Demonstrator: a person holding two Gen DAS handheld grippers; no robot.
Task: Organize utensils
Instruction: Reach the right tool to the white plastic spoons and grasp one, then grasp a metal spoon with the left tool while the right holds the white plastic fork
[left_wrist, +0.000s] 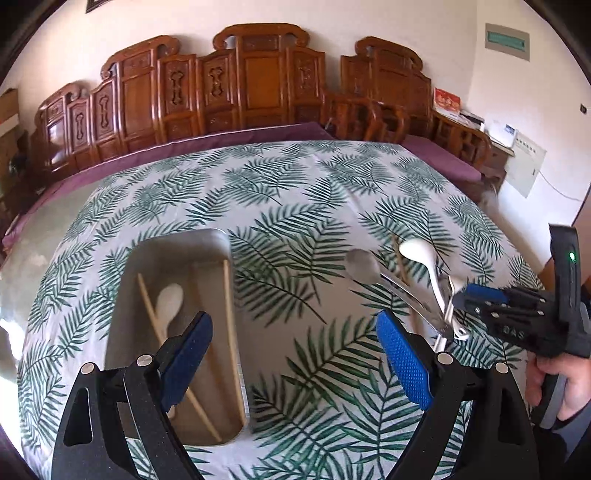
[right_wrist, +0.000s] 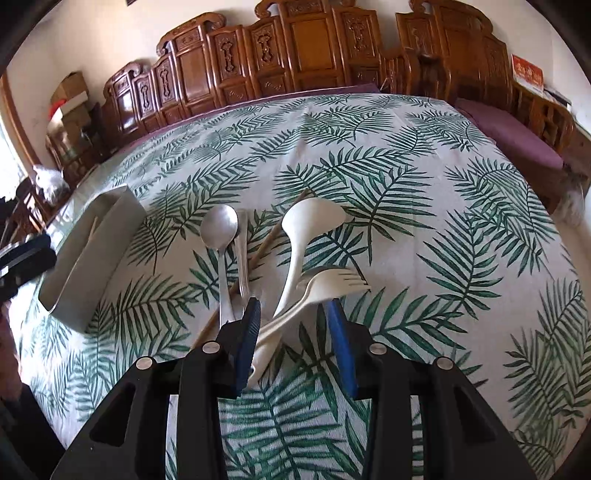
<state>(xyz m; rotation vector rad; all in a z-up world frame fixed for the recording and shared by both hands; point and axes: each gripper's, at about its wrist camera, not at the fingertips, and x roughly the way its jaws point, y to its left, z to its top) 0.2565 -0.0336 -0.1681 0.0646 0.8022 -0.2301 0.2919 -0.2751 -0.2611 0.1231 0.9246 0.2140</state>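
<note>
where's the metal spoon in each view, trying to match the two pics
Left wrist view: the metal spoon lies right of centre on the leaf-print tablecloth, bowl pointing away, left of the white spoon.
Right wrist view: the metal spoon lies left of centre, just beyond the right gripper.
Shared landmark: the grey tray, left of the spoon in both views.

I see the bench (right_wrist: 424, 155) under a fern-print cloth (right_wrist: 369, 122); on it lie a grey tray (right_wrist: 92, 258), metal spoon (right_wrist: 219, 229), white ladle (right_wrist: 306, 221), white fork (right_wrist: 332, 282), chopstick (right_wrist: 266, 243).
</note>
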